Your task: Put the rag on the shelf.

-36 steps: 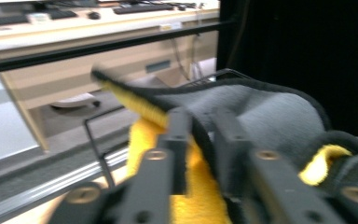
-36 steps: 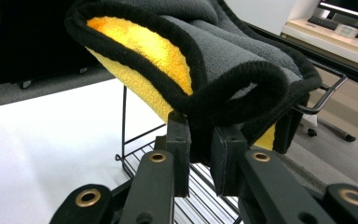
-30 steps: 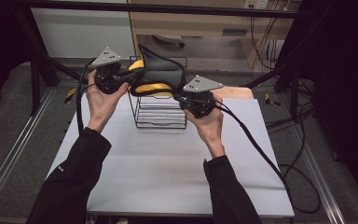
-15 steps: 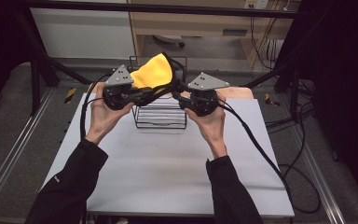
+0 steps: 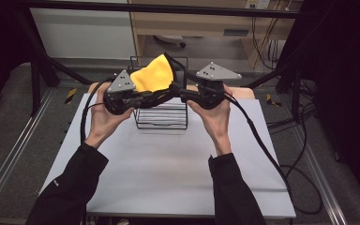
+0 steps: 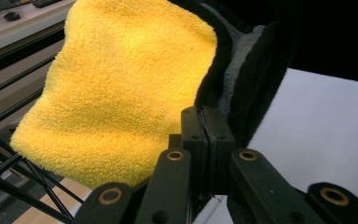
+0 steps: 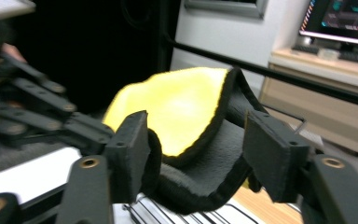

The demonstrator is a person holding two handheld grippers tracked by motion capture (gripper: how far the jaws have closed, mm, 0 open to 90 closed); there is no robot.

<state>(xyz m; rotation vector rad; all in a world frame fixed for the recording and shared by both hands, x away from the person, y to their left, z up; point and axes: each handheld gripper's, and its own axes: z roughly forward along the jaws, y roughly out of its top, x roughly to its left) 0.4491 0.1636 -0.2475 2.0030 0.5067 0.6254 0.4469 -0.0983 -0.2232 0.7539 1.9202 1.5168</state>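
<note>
A fleece cloth (image 5: 153, 75), yellow on one face and black with a dark bound edge on the other, hangs over a black wire basket (image 5: 161, 118). My left gripper (image 5: 165, 95) is shut on the cloth's black edge; in the left gripper view the jaws (image 6: 207, 119) meet on the cloth (image 6: 116, 93) with its yellow face spread to the left. My right gripper (image 5: 179, 92) faces it from the right. In the right gripper view its jaws (image 7: 196, 137) have just been opening and stand apart, with the folded cloth (image 7: 182, 109) sagging loosely between them.
The basket stands at the far middle of the white table (image 5: 168, 173), on a wooden board (image 5: 243, 92). Its wires (image 6: 9, 175) lie just below the cloth. Black frame bars (image 5: 168, 7) cross behind, and cables (image 5: 262, 145) trail off to the right.
The cloth has turned from mostly black side up to its yellow face standing toward the camera. My left gripper has dropped lower and nearer the right one. The right jaws have spread apart.
</note>
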